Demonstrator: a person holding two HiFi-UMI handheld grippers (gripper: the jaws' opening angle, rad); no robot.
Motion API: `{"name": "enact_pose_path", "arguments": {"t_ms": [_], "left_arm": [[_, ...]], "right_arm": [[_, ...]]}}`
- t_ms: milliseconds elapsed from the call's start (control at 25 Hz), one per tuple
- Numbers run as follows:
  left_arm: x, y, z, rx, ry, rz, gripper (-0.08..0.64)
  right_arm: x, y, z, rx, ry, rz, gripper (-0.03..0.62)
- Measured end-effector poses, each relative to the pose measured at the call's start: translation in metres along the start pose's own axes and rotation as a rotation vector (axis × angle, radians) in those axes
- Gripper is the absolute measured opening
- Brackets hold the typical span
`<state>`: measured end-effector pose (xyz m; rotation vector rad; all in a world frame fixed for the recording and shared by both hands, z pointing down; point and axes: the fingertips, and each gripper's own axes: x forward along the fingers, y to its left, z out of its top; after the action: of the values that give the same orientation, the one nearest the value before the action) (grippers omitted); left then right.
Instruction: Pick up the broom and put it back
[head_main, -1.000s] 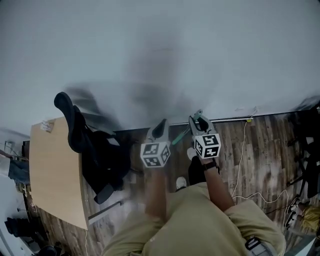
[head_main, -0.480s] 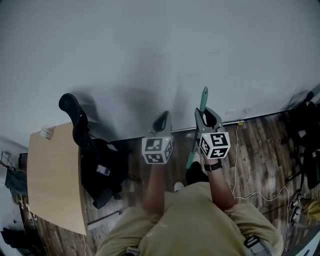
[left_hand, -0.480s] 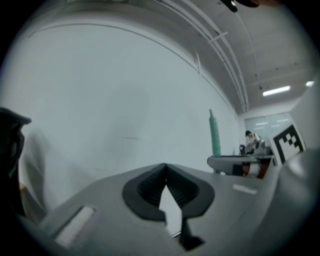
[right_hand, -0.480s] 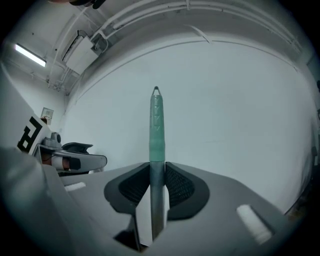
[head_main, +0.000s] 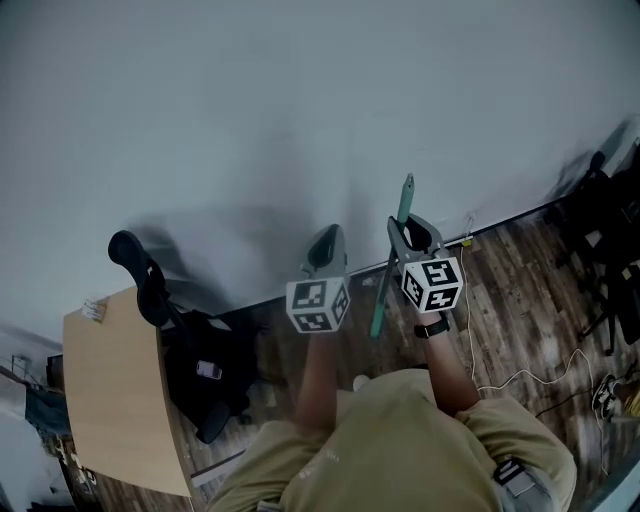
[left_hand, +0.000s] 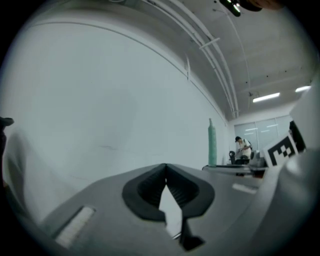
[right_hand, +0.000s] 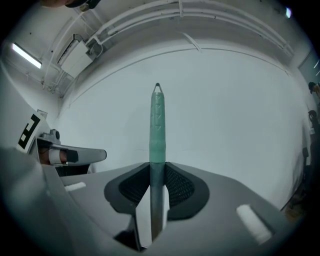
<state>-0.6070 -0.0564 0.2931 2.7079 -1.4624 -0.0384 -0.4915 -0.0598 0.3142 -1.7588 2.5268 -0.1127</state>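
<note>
Gripping the broom (right_hand: 157, 125) just below its green grip: right gripper (head_main: 410, 232), fingers narrow and pressed on the shaft. The broom stands upright, grip end at 12 o'clock against the pale wall (head_main: 300, 100).
Left gripper (head_main: 326, 240): at 9 o'clock of the right one, apart from the broom, fingers closed tip to tip, nothing between them.
Black chair (head_main: 150, 285) and wooden tabletop (head_main: 110, 390): at 8 o'clock, on the wood floor (head_main: 520, 290).
</note>
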Motion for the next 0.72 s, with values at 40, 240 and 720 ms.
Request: {"name": "enact_pose_path", "arguments": {"t_ms": [40, 240, 720], "left_arm": [[0.008, -0.009, 0.002, 0.000, -0.002, -0.008, 0.000], [0.060, -0.078, -0.001, -0.012, 0.012, -0.083, 0.000], [0.182, -0.359, -0.051, -0.006, 0.044, -0.339, 0.000]], "right_arm": [[-0.003, -0.011, -0.001, 0.007, 0.006, -0.007, 0.092], [-0.040, -0.083, 0.012, 0.030, -0.013, -0.065, 0.092], [-0.208, -0.323, 0.023, 0.025, -0.011, -0.305, 0.092]]}}
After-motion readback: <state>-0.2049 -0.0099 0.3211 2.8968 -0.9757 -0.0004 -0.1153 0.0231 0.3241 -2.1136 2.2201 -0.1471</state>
